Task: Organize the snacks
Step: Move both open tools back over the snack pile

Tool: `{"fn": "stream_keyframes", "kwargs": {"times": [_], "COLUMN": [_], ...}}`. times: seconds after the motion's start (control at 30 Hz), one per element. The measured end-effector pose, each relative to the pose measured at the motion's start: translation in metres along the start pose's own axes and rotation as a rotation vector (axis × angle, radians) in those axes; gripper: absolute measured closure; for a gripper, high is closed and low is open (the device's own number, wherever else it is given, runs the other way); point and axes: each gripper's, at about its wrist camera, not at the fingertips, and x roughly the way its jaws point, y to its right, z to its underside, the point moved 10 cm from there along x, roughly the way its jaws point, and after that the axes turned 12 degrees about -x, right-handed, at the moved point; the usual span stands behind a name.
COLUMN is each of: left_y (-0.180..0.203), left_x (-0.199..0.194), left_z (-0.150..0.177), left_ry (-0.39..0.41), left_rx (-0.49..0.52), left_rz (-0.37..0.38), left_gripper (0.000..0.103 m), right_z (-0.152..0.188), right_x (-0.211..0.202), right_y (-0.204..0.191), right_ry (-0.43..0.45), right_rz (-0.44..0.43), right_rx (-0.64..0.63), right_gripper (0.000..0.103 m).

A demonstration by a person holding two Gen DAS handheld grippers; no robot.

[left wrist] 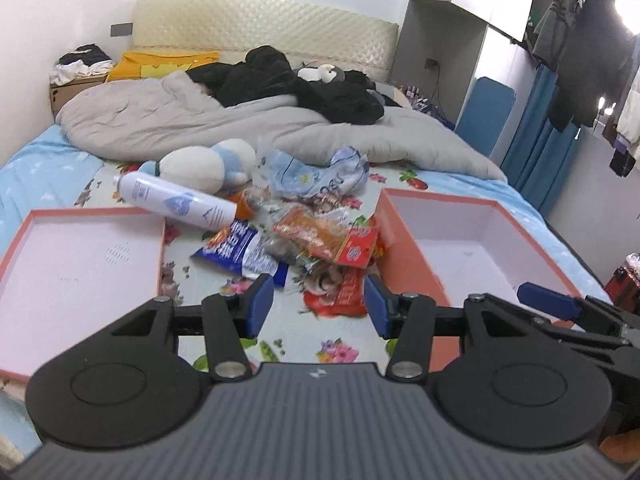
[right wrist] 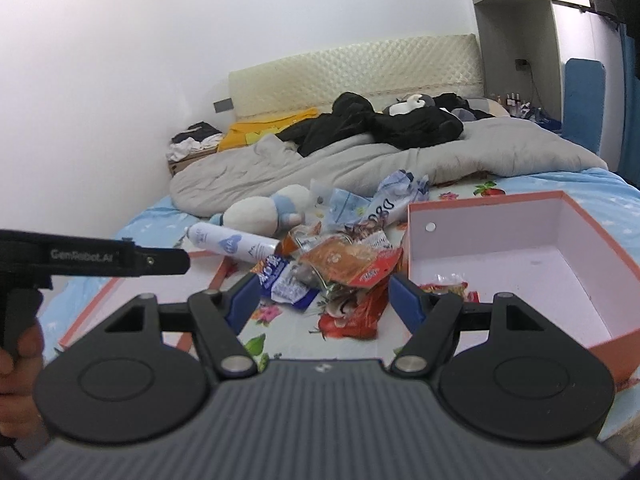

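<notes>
Here, two empty grippers, left (left wrist: 319,303) and right (right wrist: 323,300), fingers wide, face one snack pile (left wrist: 296,240) between two boxes (left wrist: 472,248) (left wrist: 76,272).

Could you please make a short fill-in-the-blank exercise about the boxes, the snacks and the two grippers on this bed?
1. The snack pile lies between the shallow lid and the deep ____.
2. The white spray bottle lies on its ____.
3. The left gripper and the right gripper both have jaws that are ____.
4. One snack packet already lies ____ the deep box.

Missing words: box; side; open; inside
</notes>
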Motion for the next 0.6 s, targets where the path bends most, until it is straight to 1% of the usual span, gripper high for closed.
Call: {"fn": "stream_keyframes", "kwargs": {"times": [0.27, 0.4, 0.6], "left_y": [-0.021, -0.031, -0.046], "left_x": [0.012, 0.019, 0.036], "left_z": [0.031, 0.041, 0.047], "left_ry": [-0.051, -0.057, -0.085], "left_rx": [-0.063, -0.089, -0.15], "left_rz": [-0.027, -0.05, -0.053], "left_gripper": [0.047, 0.047, 0.047], "right_z": [0.027, 0.036, 0.048], "right_x": [0.008, 0.009, 0.024], "right_y": [-0.008, -0.017, -0.029], "right_ry": [-0.064, -0.07, -0.095], "right_rz": [-0.021, -0.03, -0.057], "right_rx": [0.005, -0.027, -0.024], "right_gripper": [0.03, 0.03, 0.031]}}
